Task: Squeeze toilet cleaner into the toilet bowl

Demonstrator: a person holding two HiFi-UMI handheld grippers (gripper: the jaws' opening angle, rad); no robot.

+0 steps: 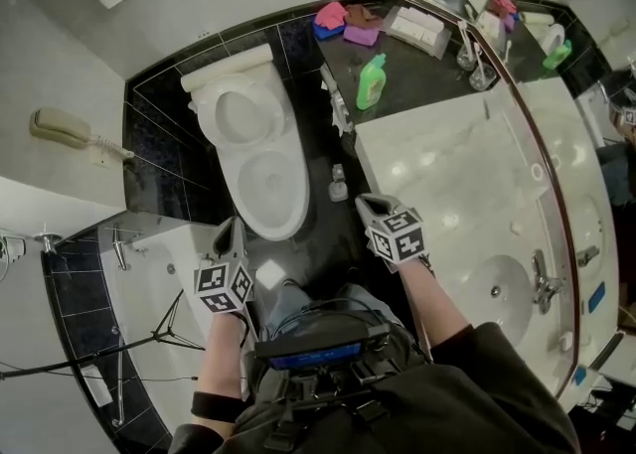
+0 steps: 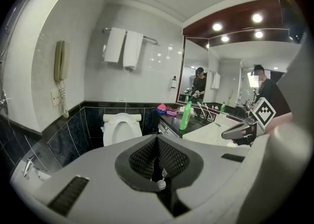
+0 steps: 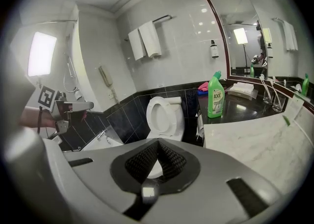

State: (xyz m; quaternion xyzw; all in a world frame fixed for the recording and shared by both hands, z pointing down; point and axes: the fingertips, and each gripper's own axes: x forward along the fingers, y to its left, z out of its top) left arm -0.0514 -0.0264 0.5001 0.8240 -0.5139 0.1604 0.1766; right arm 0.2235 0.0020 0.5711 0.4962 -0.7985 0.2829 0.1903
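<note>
The white toilet (image 1: 266, 189) stands with its lid raised against the black-tiled wall; it also shows as the toilet (image 2: 121, 127) and the toilet (image 3: 164, 115) straight ahead of both gripper views. The green cleaner bottle (image 1: 371, 81) stands upright on the dark counter to the right of the toilet, seen as the bottle (image 2: 186, 115) and the bottle (image 3: 215, 98). My left gripper (image 1: 231, 230) hovers shut and empty near the bowl's front left. My right gripper (image 1: 369, 205) is shut and empty at the bowl's front right, well short of the bottle.
A small clear bottle (image 1: 339, 184) sits on the dark floor beside the toilet. The marble vanity (image 1: 447, 174) with a sink (image 1: 502, 288) fills the right. Pink and purple cloths (image 1: 348, 23) lie at the counter's back. A wall phone (image 1: 60, 129) and bathtub edge (image 1: 149, 263) are on the left.
</note>
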